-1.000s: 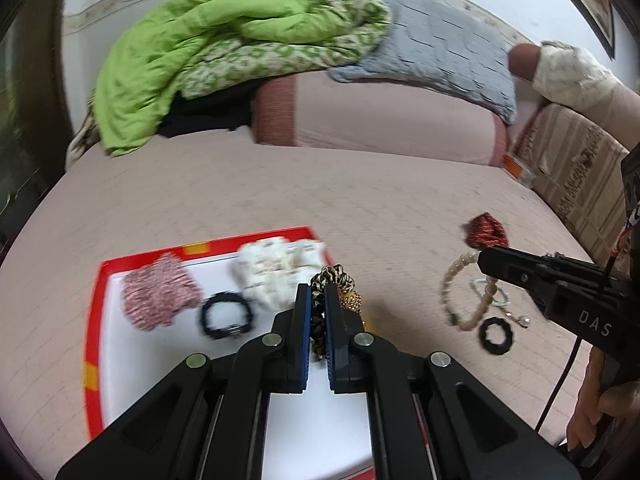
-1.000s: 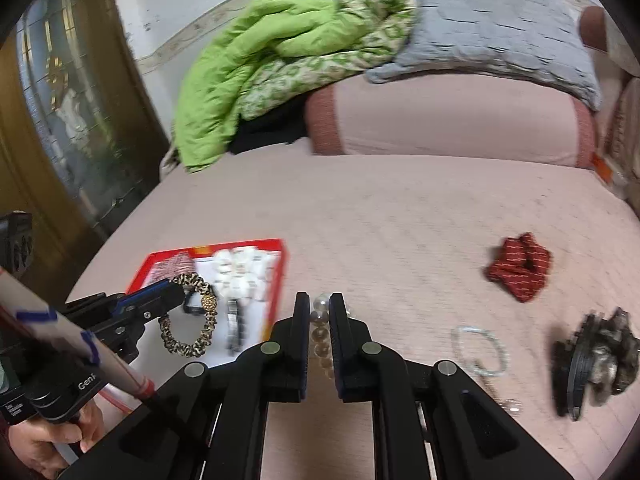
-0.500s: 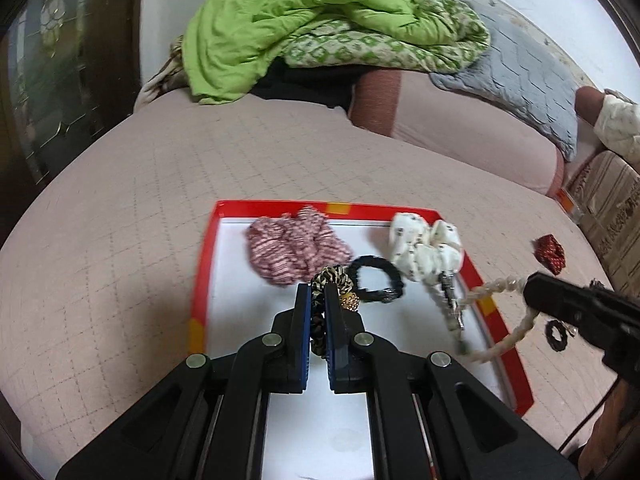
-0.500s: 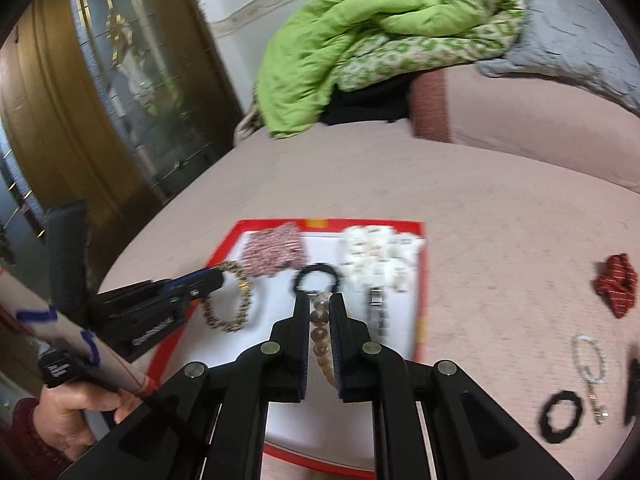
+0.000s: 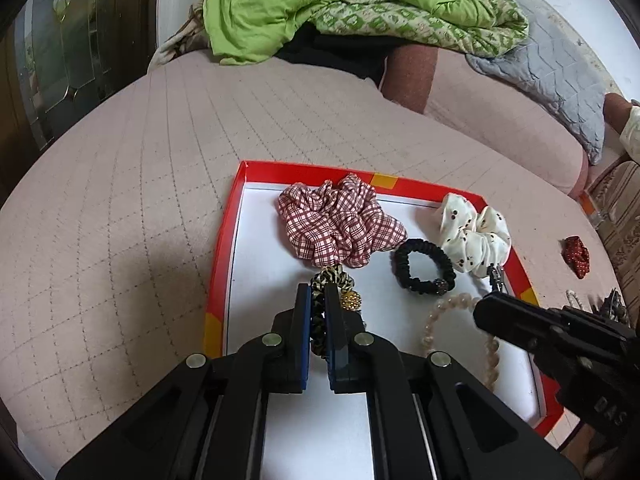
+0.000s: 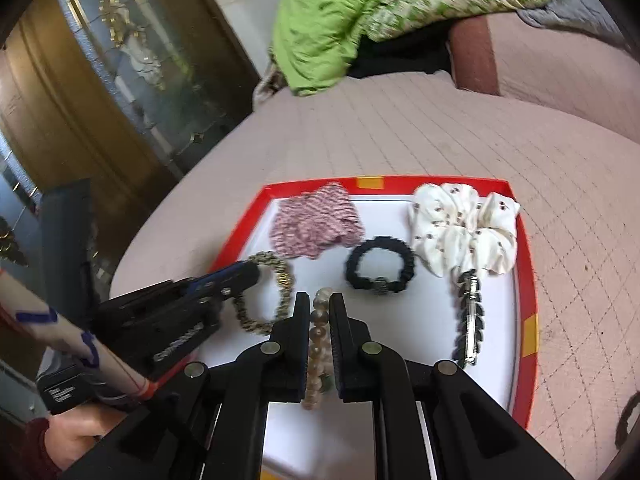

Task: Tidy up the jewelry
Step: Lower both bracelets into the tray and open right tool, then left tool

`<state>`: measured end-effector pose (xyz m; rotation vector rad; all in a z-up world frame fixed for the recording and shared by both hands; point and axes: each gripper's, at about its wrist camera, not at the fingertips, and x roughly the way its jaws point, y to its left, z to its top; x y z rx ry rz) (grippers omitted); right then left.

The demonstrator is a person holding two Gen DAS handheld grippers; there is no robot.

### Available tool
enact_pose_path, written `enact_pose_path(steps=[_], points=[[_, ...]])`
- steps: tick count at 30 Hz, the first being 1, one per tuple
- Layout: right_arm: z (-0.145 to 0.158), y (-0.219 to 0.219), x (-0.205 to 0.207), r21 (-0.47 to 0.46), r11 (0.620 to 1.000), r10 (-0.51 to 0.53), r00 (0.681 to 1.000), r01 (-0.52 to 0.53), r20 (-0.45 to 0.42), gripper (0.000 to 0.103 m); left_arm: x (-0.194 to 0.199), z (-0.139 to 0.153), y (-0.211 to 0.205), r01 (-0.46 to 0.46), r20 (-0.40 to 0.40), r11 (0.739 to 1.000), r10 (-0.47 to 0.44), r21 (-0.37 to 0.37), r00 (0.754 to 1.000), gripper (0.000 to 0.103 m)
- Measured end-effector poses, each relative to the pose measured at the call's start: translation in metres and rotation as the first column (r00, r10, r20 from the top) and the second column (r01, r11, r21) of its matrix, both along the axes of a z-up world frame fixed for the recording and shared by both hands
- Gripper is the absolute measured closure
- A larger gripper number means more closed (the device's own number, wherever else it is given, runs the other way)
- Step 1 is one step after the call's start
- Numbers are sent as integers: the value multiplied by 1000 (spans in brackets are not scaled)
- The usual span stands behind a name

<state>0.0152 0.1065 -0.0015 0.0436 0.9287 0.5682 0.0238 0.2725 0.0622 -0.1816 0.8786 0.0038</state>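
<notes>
A red-rimmed white tray [image 5: 223,264] [image 6: 527,280] lies on the pink bed. In it lie a red plaid scrunchie [image 5: 340,224] [image 6: 316,224], a white dotted scrunchie [image 5: 476,232] [image 6: 464,228], a black beaded hair tie [image 5: 424,266] [image 6: 380,266] and a dark chain with a clip [image 6: 470,316]. My left gripper [image 5: 318,300] is shut on a leopard-print bracelet [image 5: 332,280] [image 6: 276,292] over the tray. My right gripper [image 6: 319,304] is shut on a pearl bead bracelet [image 6: 318,344] [image 5: 444,312] over the tray's near part.
A red scrunchie [image 5: 576,254] and small dark jewelry [image 5: 612,306] lie on the bed right of the tray. A green quilt [image 5: 320,4], patterned blanket and grey pillow are piled at the back. A wooden glass-front cabinet [image 6: 100,92] stands left of the bed.
Both grippers have moved left and over the tray, each carrying its bracelet. The tray now sits close under both, and the loose items on the bed have slid to the right.
</notes>
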Motion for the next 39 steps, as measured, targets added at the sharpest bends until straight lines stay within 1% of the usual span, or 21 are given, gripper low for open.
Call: enact_pose_path(steps=[8, 11, 14, 17, 21, 27, 32, 39], points=[[-15, -19, 13, -106, 990, -100, 995, 97, -28, 93, 6, -2, -2, -6, -8, 1000, 6, -6, 1000, 97], [-18, -24, 17, -97, 989, -113, 993, 109, -38, 93, 6, -2, -2, -11, -5, 1000, 11, -10, 1000, 97], [-15, -23, 20, -76, 991, -109, 994, 107, -21, 93, 7, -3, -2, -3, -14, 1000, 3, -4, 1000, 97], [-13, -20, 24, -76, 992, -104, 995, 103, -10, 92, 8, -4, -3, 0, -19, 1000, 0, 1, 1000, 97], [-17, -18, 26, -71, 993, -97, 995, 95, -33, 92, 9, -4, -3, -1, -24, 1000, 1, 1, 1000, 97], [-20, -20, 26, -84, 991, -106, 994, 102, -39, 91, 10, -5, -5, 1, -30, 1000, -1, 6, 1000, 97], [-20, -24, 26, -75, 992, -109, 993, 105, -48, 91, 8, -5, -5, -8, -20, 1000, 8, 3, 1000, 97], [-12, -30, 23, -47, 993, -115, 992, 112, -47, 91, 6, -2, -4, -9, -3, 1000, 9, -5, 1000, 94]])
